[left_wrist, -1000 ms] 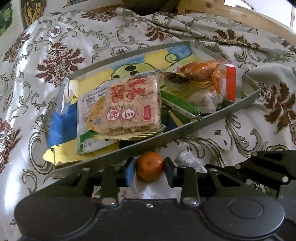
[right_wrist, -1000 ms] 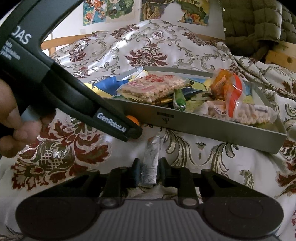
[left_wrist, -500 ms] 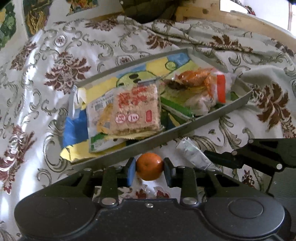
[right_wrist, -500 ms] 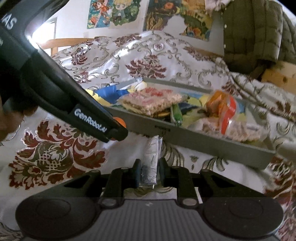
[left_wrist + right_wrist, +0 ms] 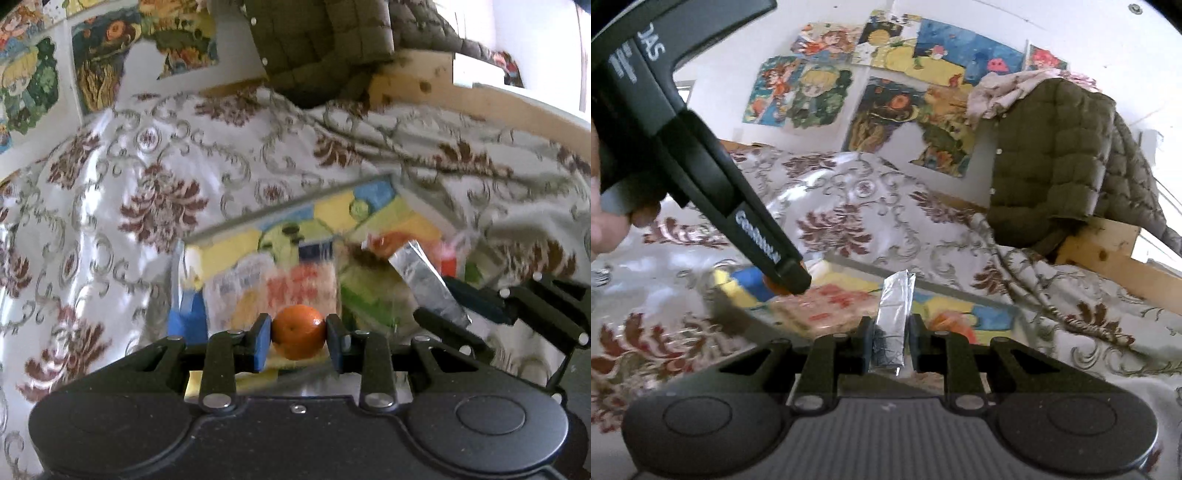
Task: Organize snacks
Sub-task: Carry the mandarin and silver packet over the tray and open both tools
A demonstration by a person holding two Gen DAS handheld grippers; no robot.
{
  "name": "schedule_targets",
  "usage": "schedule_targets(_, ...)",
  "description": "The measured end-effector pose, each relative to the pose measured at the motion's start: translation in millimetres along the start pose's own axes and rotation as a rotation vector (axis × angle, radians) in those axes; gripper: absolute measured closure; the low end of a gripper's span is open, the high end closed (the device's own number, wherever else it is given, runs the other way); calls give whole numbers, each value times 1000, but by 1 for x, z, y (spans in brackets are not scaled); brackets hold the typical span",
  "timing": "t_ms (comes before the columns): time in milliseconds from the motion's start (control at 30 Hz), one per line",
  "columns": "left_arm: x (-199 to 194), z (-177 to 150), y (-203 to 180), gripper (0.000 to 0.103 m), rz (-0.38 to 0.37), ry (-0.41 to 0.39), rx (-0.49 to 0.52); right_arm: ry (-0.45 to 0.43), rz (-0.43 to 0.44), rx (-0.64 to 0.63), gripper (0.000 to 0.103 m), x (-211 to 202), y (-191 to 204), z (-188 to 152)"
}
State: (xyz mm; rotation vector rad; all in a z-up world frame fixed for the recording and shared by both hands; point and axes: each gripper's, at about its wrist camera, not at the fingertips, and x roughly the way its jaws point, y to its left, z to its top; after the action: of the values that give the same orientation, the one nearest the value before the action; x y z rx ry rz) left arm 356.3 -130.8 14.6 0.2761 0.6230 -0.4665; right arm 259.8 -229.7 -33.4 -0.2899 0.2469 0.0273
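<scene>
So on the left side, the left gripper is pinching a small orange between its two pads, blue pad on one side, black on the other, both pressed right up against the fruit. It's held up in the air in front of the grey tray, not resting on anything. The tray sits on a floral bedspread and is already full of snack packs, with a red-printed rice cracker pack right behind the orange, though that part is pretty blurry.

Moving right, the right gripper is squeezed nearly closed on a silver foil packet. The packet stands upright between the fingers and sticks out past the tips, also lifted clear of the bedspread and hanging in front of the tray. From the left wrist view that packet angles in from the right, over the tray's right end. An olive puffer jacket hangs at the back.
</scene>
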Motion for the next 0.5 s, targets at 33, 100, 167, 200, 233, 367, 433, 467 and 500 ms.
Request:
schedule_targets(33, 2, 4, -2, 69, 1, -10, 0, 5, -7, 7, 80, 3, -5, 0)
schedule_targets(100, 9, 12, -4, 69, -2, -29, -6, 13, -24, 12, 80, 5, -12, -1)
schedule_targets(167, 16, 18, -6, 69, -10, -41, -18, 21, -36, 2, 80, 10, -16, -2)
schedule_targets(200, 20, 20, -6, 69, -13, -45, -23, 21, -38, -2, 80, 11, -18, -2)
schedule_targets(233, 24, 21, -6, 69, -15, -48, -28, 19, -38, -13, 80, 14, -19, -2)
schedule_targets(367, 41, 23, 0, 69, -22, -58, -54, 15, -34, -75, 80, 22, -15, -1)
schedule_targets(433, 49, 22, 4, 69, -29, -68, -54, 24, -35, -97, 80, 26, -12, -3)
schedule_targets(467, 53, 21, 5, 69, -31, -70, -51, 30, -35, -102, 80, 28, -11, -4)
schedule_targets(500, 57, 20, 6, 69, -37, -70, -51, 41, -35, -102, 80, 32, -11, -5)
